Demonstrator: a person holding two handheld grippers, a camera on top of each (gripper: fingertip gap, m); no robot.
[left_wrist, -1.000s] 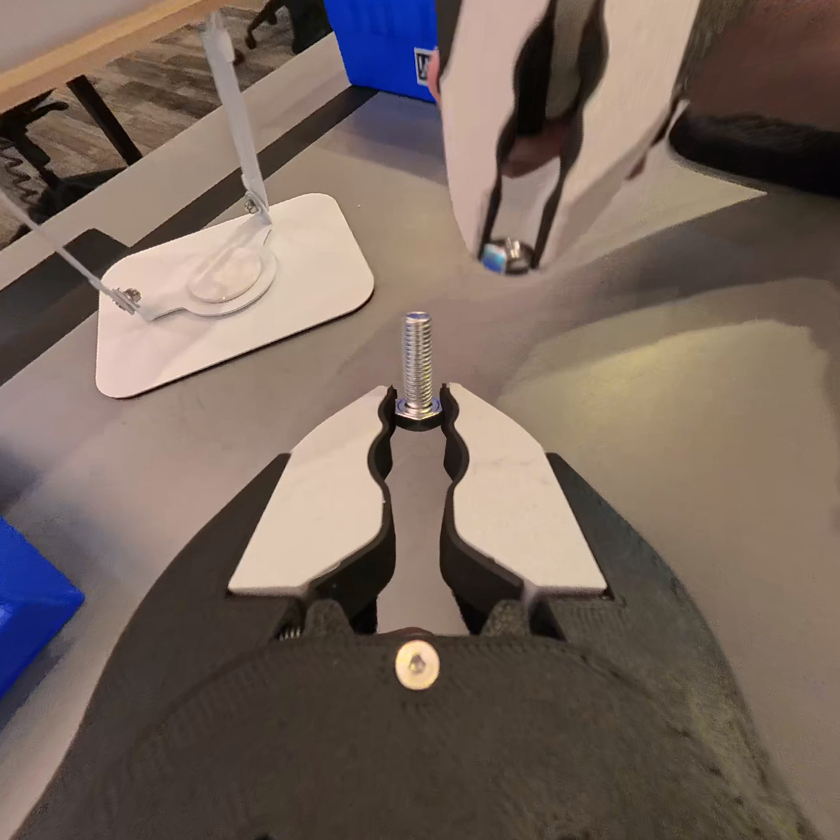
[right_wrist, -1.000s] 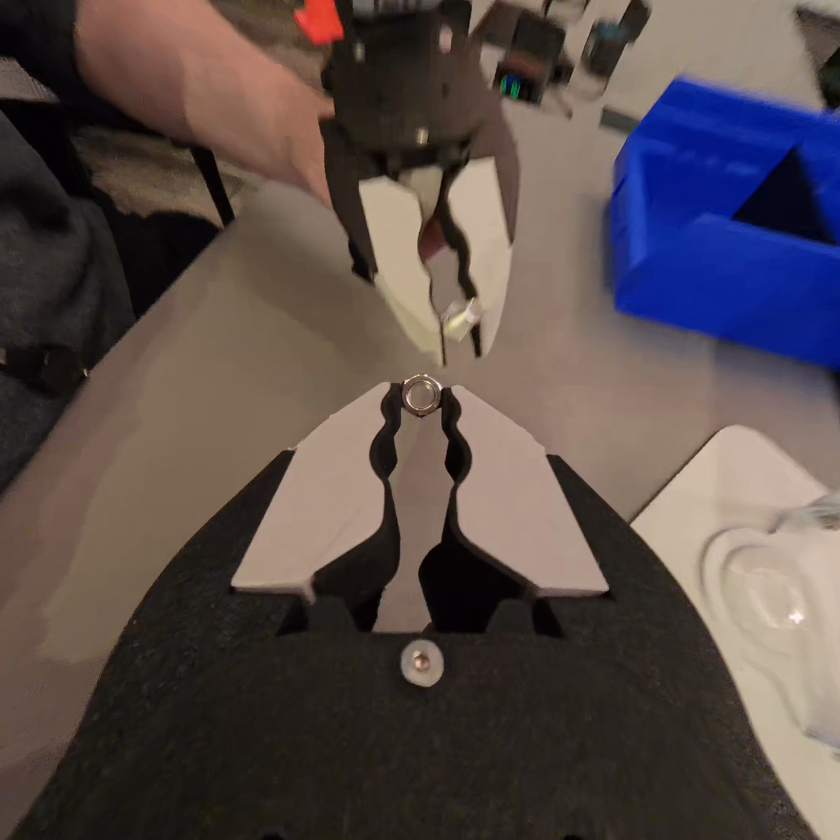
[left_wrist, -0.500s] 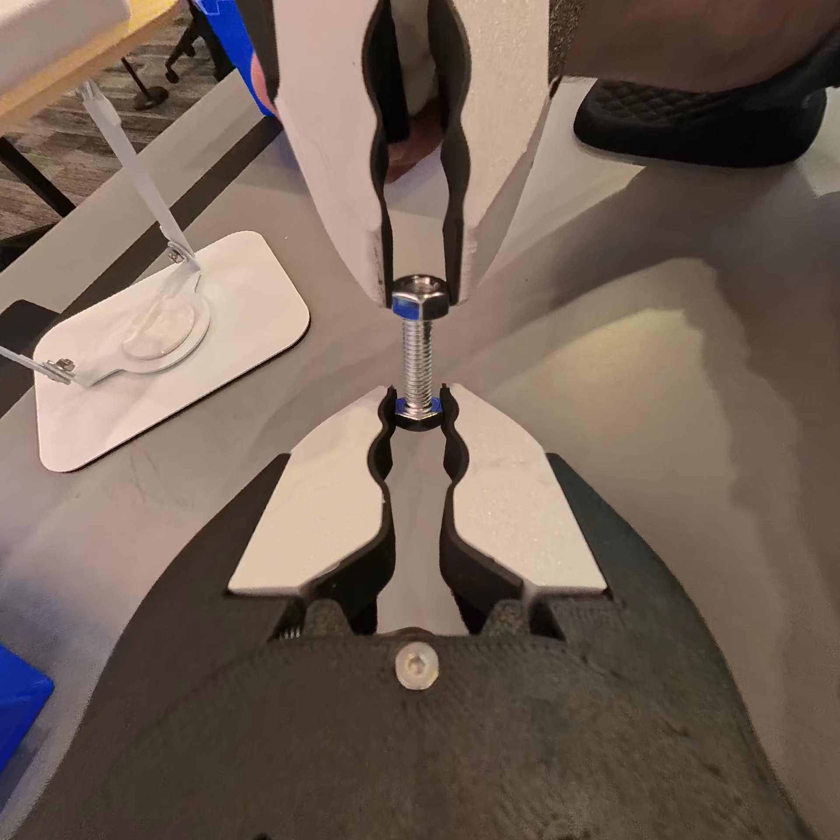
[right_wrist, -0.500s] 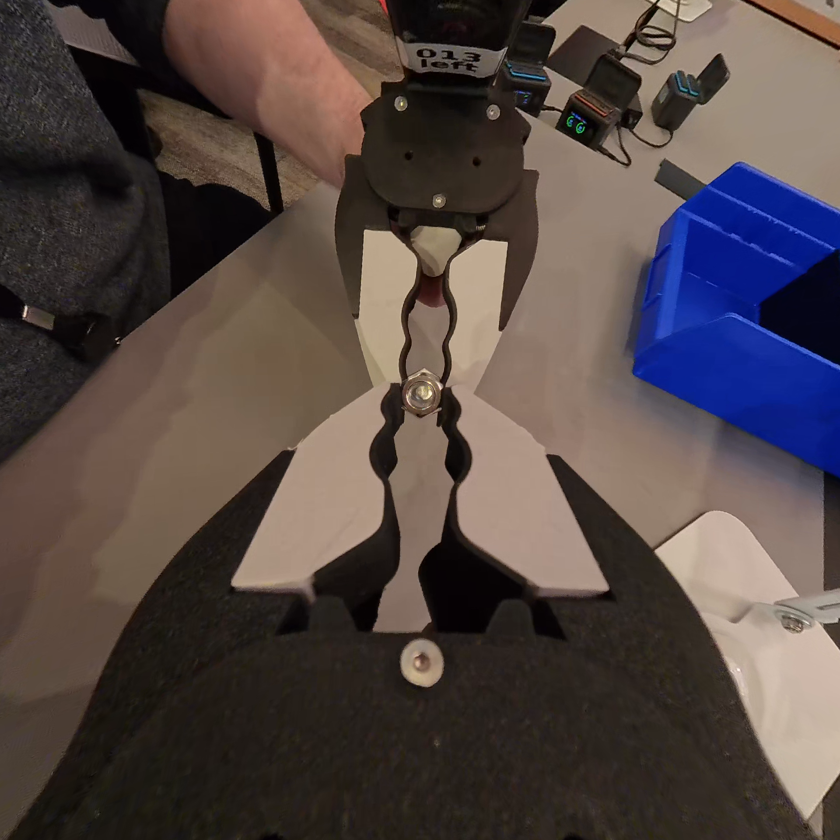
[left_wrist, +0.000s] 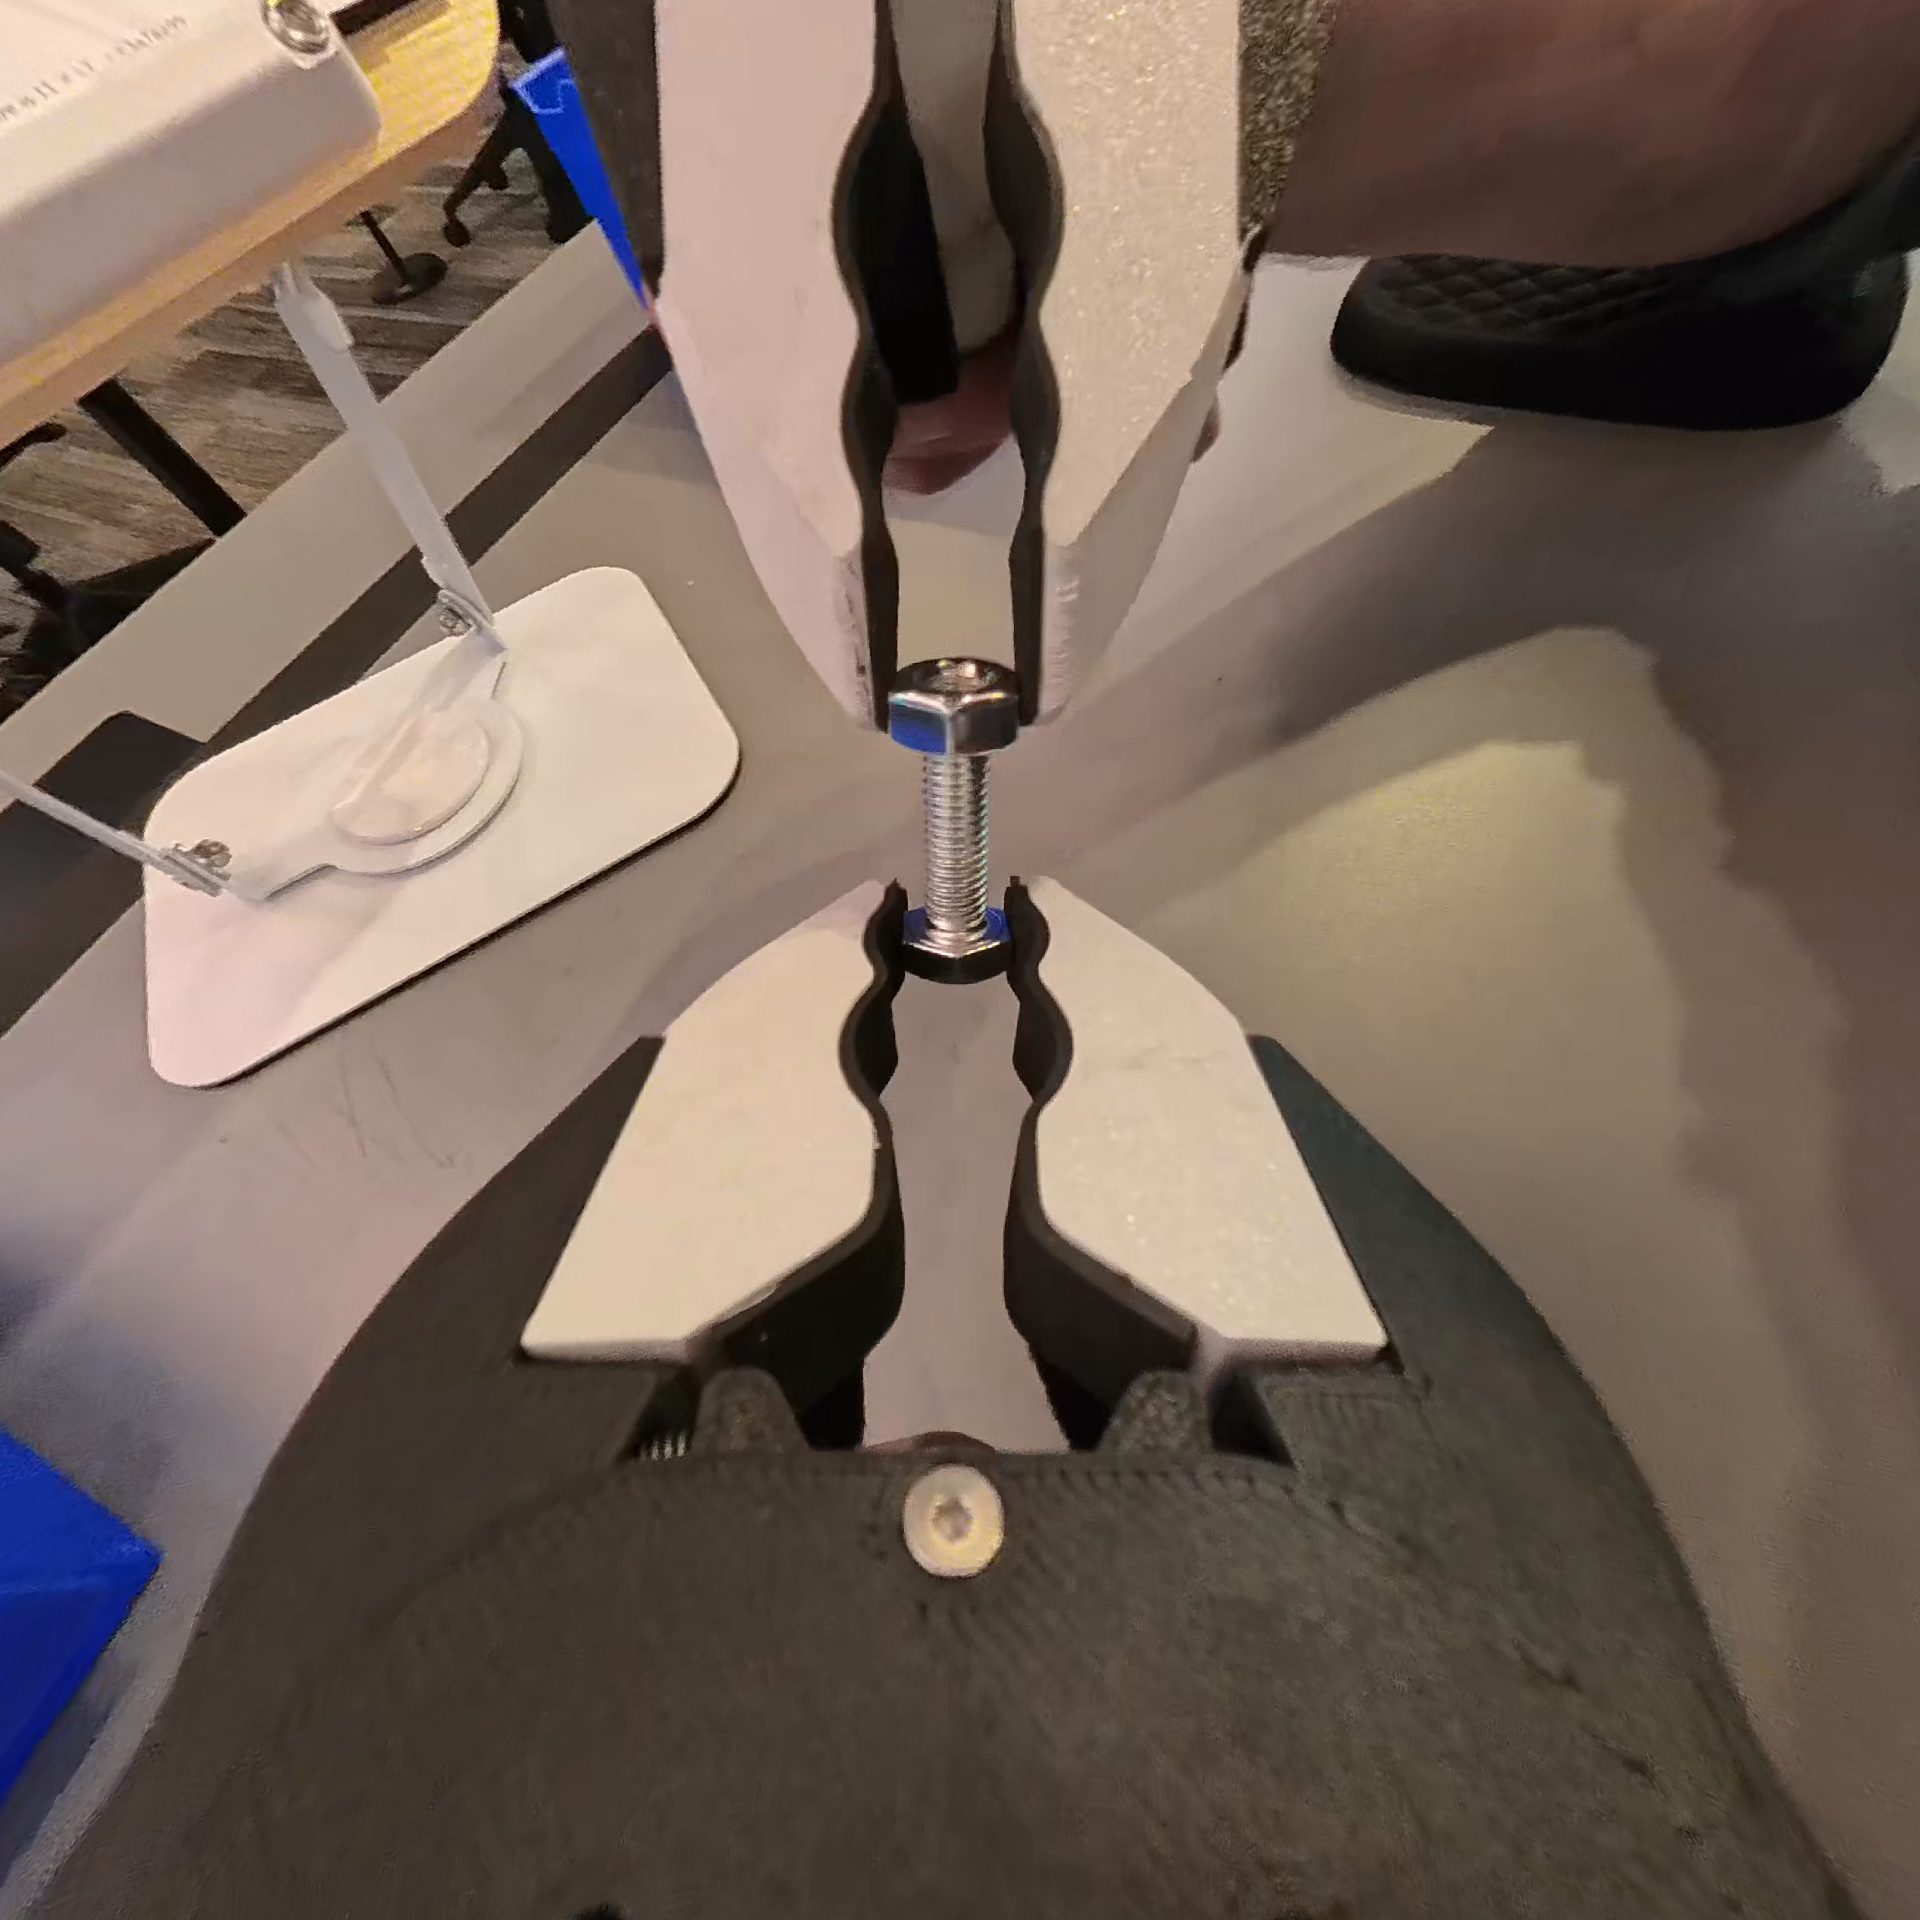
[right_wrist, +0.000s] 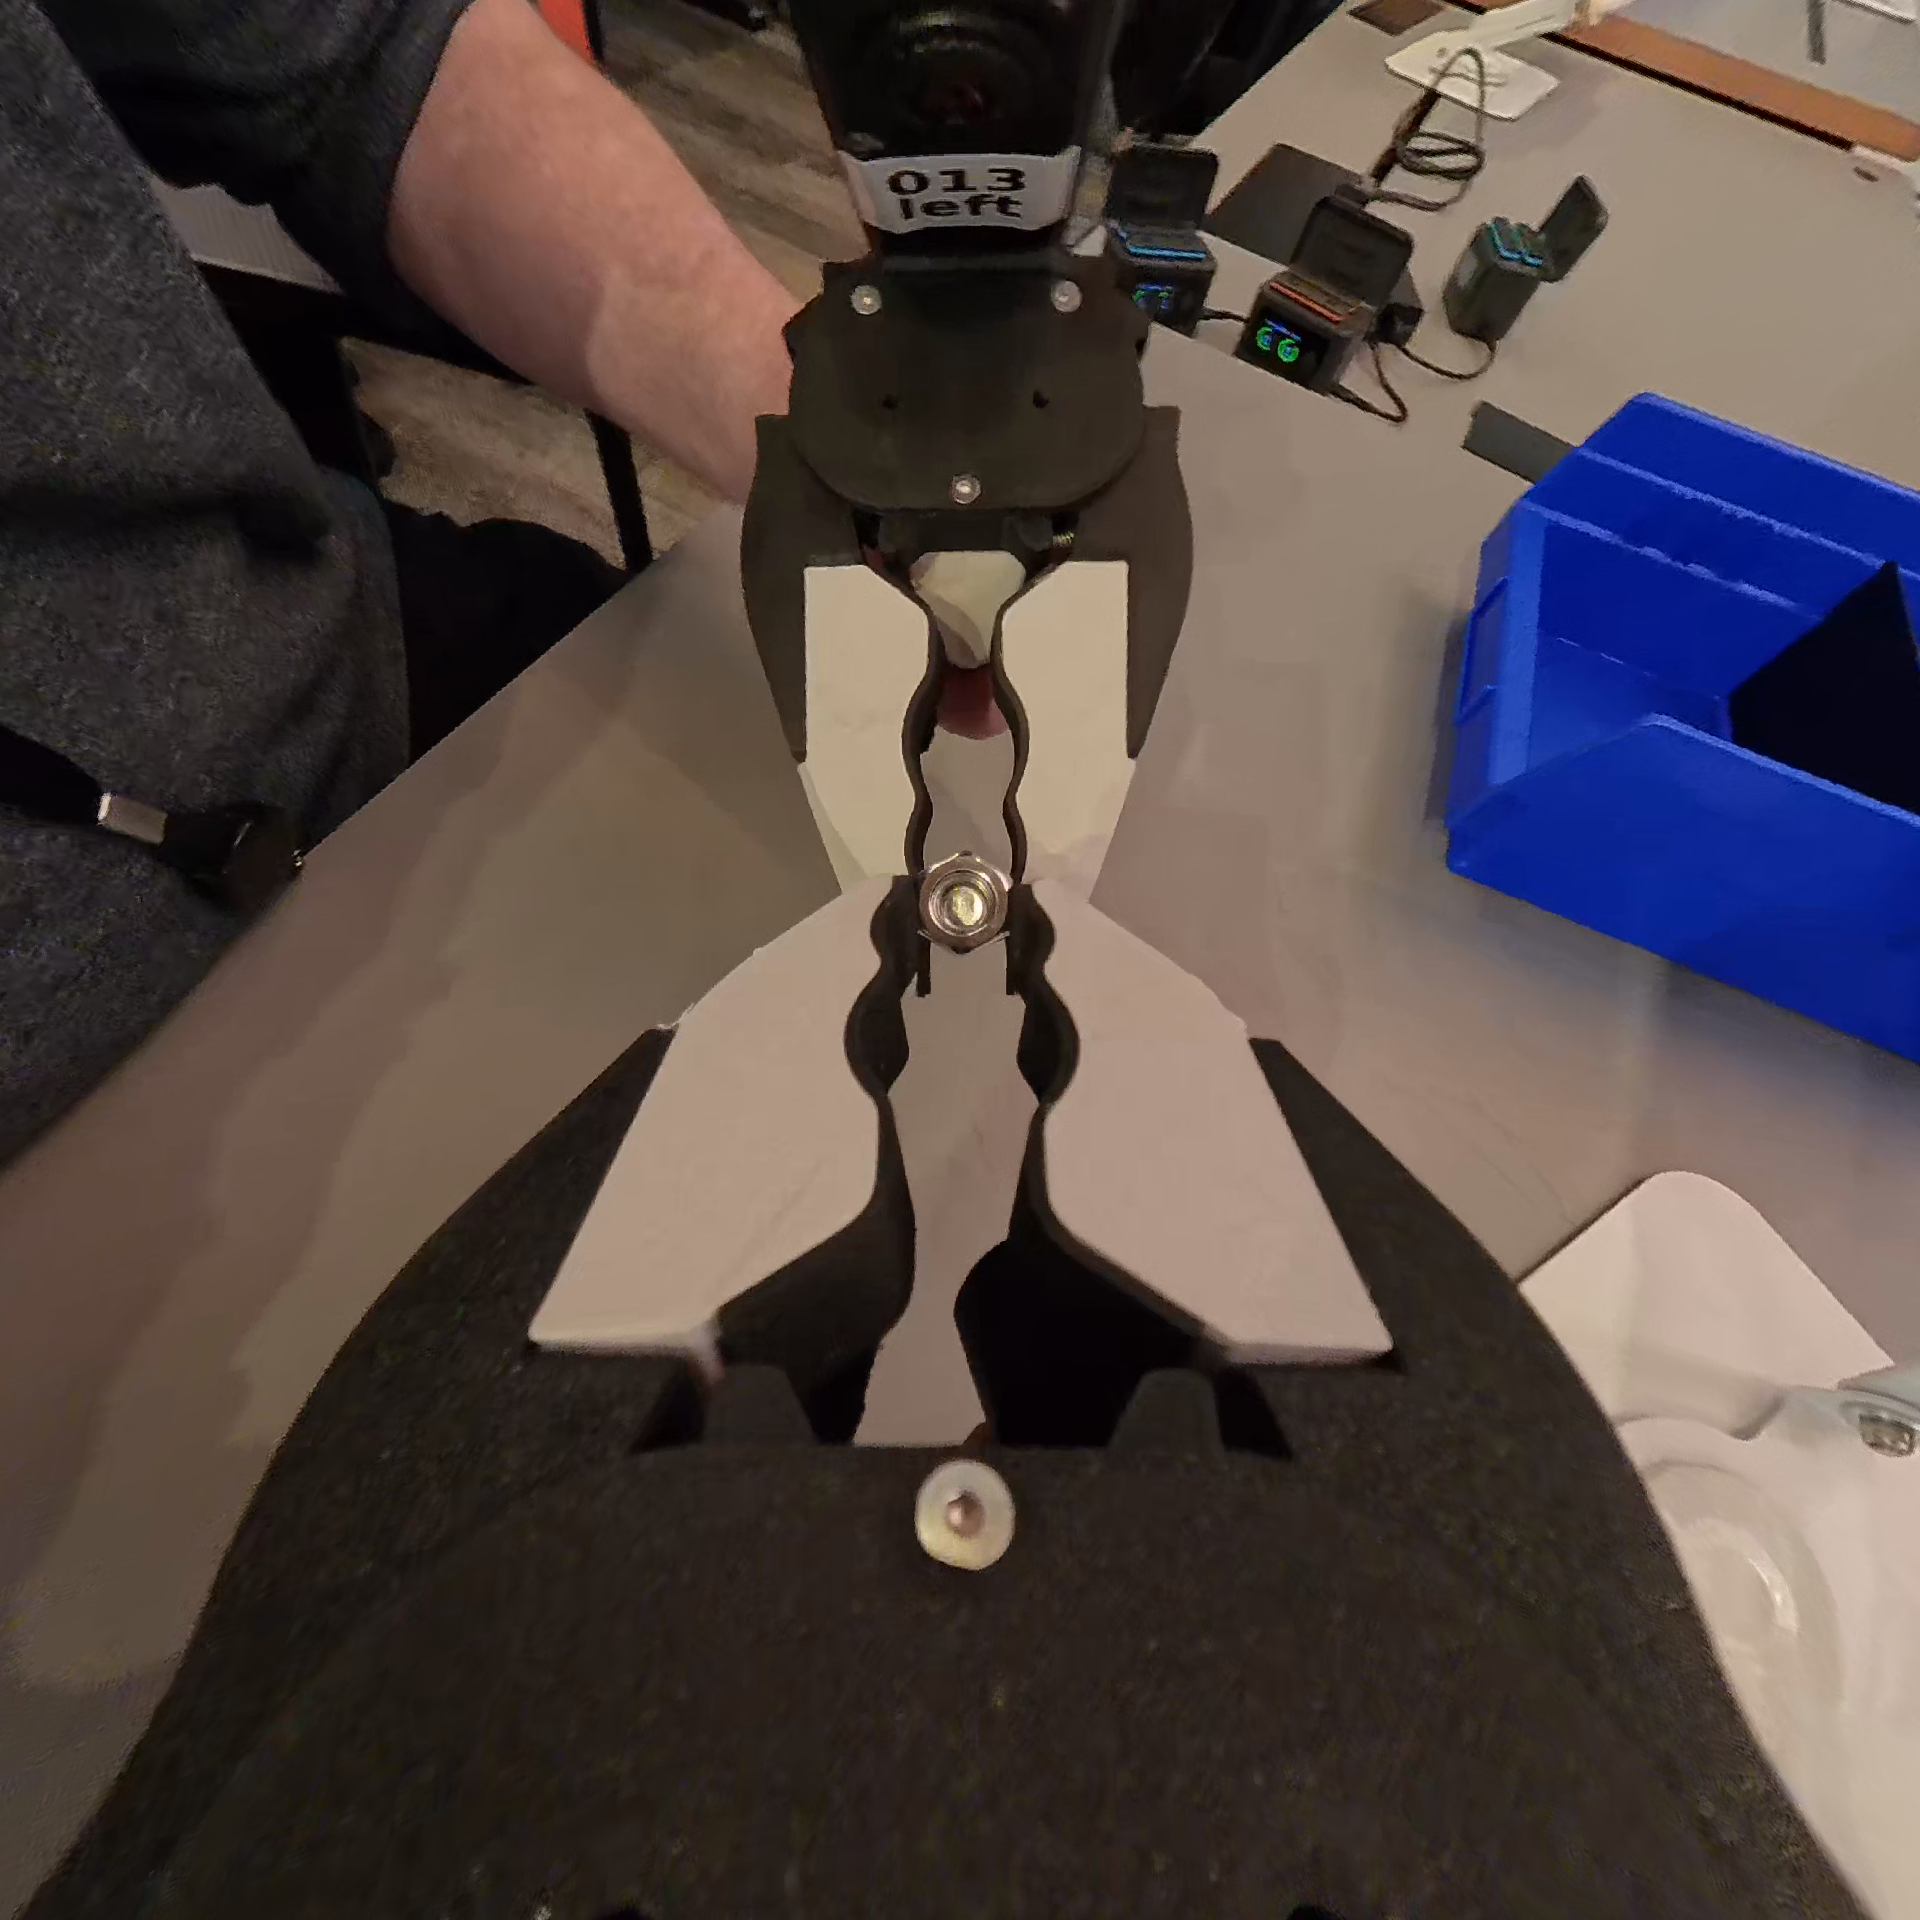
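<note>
My left gripper (left_wrist: 954, 940) is shut on the hex head of a silver bolt (left_wrist: 954, 831). Its threaded shank points straight ahead. My right gripper (right_wrist: 964, 920) is shut on a silver hex nut (right_wrist: 964, 906). In the left wrist view the nut (left_wrist: 954, 717) sits on the tip of the bolt, gripped by the right gripper's fingers (left_wrist: 862, 644) coming in from above. In the right wrist view the bolt's end shows through the nut's hole, and the left gripper (right_wrist: 966, 868) faces me tip to tip. Both are held above the grey table (left_wrist: 1455, 1039).
A white stand base with a clear disc (left_wrist: 416, 810) lies on the table to the left. A blue bin (right_wrist: 1683, 727) stands to the right and another blue corner (left_wrist: 52, 1579) at lower left. Small chargers with cables (right_wrist: 1299, 322) and a person's forearm (right_wrist: 582, 281) are behind. About 4 centimeters separates my left fingertips from my right.
A second ago the two grippers were apart. The right gripper brought the nut onto the bolt's tip, and it has stayed there since half a second ago. Both grasps are unchanged.
</note>
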